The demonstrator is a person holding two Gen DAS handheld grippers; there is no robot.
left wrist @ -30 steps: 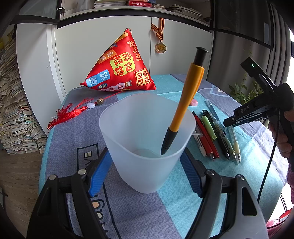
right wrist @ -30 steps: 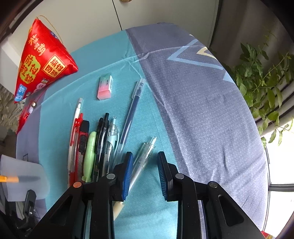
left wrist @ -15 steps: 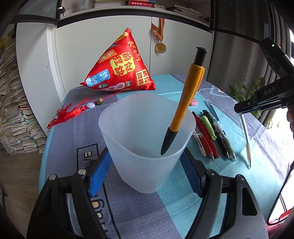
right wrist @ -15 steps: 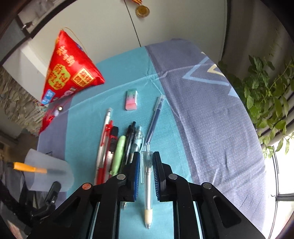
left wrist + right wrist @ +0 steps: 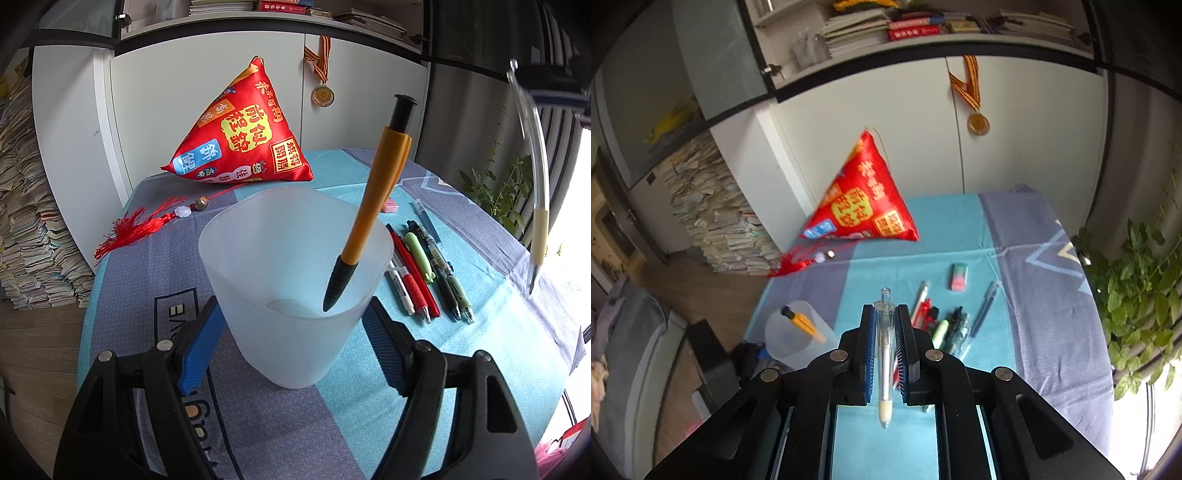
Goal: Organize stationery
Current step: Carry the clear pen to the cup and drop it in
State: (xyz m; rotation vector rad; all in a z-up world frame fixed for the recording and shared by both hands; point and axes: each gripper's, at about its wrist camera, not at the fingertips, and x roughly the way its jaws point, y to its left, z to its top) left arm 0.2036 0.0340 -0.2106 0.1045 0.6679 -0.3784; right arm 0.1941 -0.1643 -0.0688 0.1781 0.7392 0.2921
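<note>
My left gripper (image 5: 291, 328) is shut on a translucent plastic cup (image 5: 258, 236) that stands on the table, one blue pad against each side. An orange pen with a black tip (image 5: 376, 195) leans inside the cup. High above the table, my right gripper (image 5: 885, 314) has its jaws closing tight on a clear pen (image 5: 885, 354), whose cream grip end hangs down toward the camera. The left wrist view shows that pen (image 5: 537, 184) dangling at the upper right. Several pens (image 5: 945, 325) lie in a row on the cloth, with a blue pen (image 5: 984, 308) and a pink-green eraser (image 5: 959, 276) beside them.
A red triangular pouch (image 5: 240, 147) with a red tassel (image 5: 140, 229) sits at the table's far side. A white cabinet with a hanging medal (image 5: 322, 96) stands behind. A leafy plant (image 5: 1137, 280) is past the right table edge. Paper stacks (image 5: 26, 221) line the left.
The right gripper shut on the clear pen, lifted it off the table and swung up to face the cabinet. The left gripper and cup stayed put.
</note>
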